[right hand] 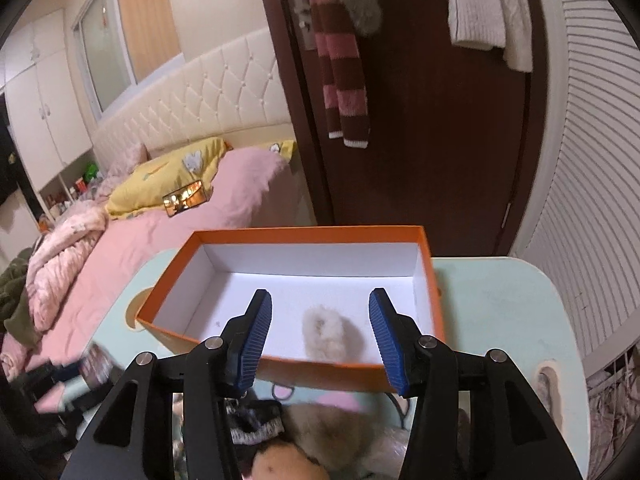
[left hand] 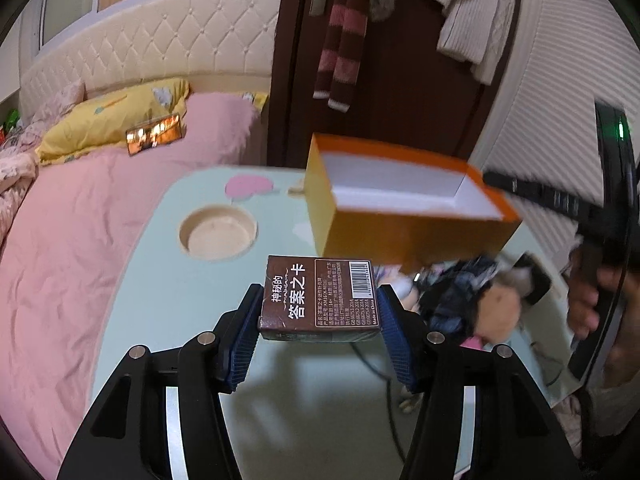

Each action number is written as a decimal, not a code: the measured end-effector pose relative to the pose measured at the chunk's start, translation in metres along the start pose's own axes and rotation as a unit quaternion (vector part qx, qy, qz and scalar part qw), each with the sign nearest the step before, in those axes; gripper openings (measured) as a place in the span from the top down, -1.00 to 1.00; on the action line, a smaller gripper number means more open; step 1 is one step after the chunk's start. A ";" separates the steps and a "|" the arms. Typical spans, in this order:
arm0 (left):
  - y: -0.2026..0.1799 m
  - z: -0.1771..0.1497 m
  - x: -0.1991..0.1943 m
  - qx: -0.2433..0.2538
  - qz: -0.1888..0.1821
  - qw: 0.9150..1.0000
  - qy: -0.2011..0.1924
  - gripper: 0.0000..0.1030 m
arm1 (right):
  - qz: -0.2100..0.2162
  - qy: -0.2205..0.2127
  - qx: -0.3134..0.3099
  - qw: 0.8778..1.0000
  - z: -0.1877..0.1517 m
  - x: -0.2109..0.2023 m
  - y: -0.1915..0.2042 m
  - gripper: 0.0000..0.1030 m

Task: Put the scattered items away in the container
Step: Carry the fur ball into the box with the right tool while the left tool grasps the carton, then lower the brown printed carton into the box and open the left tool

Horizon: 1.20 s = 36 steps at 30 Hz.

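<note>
My left gripper [left hand: 318,304] is shut on a brown card box [left hand: 318,300] with white print, held clear of the pale green table [left hand: 160,280]. Beyond it and to the right stands the orange box [left hand: 400,208] with a white inside. Over that orange box [right hand: 292,236] my right gripper [right hand: 320,320] is open, nothing between its blue pads [right hand: 258,332]. A beige fluffy piece [right hand: 332,334] lies on the box floor below the jaws. A heap of soft items, a plush toy [left hand: 496,304] and dark fabric [left hand: 452,300], lies on the table by the box's near side.
The table has a round recess [left hand: 218,232] on its left. A pink bed [left hand: 80,220] with a yellow pillow [left hand: 116,124] adjoins the table. A brown door [right hand: 432,128] with a hung striped scarf [right hand: 340,72] stands behind. A hand [left hand: 588,300] holds the right gripper.
</note>
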<state>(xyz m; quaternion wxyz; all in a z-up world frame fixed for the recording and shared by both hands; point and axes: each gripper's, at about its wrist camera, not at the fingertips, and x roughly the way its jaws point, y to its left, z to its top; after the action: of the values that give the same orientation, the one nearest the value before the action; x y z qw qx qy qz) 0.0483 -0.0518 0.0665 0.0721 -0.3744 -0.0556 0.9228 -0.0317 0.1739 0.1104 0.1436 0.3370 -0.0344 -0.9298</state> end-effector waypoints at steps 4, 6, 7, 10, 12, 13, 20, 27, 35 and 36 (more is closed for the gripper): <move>-0.012 0.019 -0.005 0.022 -0.001 0.999 -0.025 -0.11 | -0.007 -0.007 -0.004 1.000 -0.012 -0.017 -0.003 0.04; -0.017 0.032 0.000 0.028 -0.008 0.999 -0.027 -0.11 | -0.008 -0.010 0.002 1.000 -0.019 -0.024 -0.006 0.04; -0.018 0.038 0.004 0.025 -0.014 0.999 -0.024 -0.11 | -0.009 -0.010 0.006 1.000 -0.023 -0.027 -0.008 0.04; -0.021 0.056 0.022 0.013 -0.042 0.999 -0.012 -0.11 | -0.017 -0.016 0.013 1.000 -0.032 -0.035 -0.015 0.04; -0.026 0.065 0.036 0.017 -0.046 0.999 -0.001 -0.11 | -0.027 -0.015 0.010 0.999 -0.034 -0.037 -0.018 0.04; -0.030 0.068 0.042 0.022 -0.044 0.999 0.006 -0.11 | -0.029 -0.014 0.012 0.999 -0.035 -0.037 -0.020 0.04; -0.048 0.088 0.086 0.031 -0.033 0.998 0.052 -0.11 | -0.024 -0.006 0.026 0.999 -0.039 -0.034 -0.029 0.04; -0.055 0.087 0.104 0.030 -0.023 0.998 0.057 -0.12 | -0.019 0.003 0.030 0.999 -0.044 -0.030 -0.032 0.04; -0.048 0.083 0.100 0.008 -0.026 0.998 0.051 -0.40 | -0.013 0.006 0.039 0.999 -0.046 -0.030 -0.036 0.04; -0.049 0.083 0.096 0.011 -0.022 0.999 0.045 -0.41 | -0.013 0.006 0.039 0.999 -0.046 -0.030 -0.036 0.04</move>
<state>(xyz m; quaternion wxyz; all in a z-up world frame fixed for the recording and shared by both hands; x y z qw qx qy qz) -0.0729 0.0086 0.0680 0.0990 -0.4129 -0.0501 0.9040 0.0105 0.2181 0.0879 0.1188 0.3484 -0.0658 -0.9274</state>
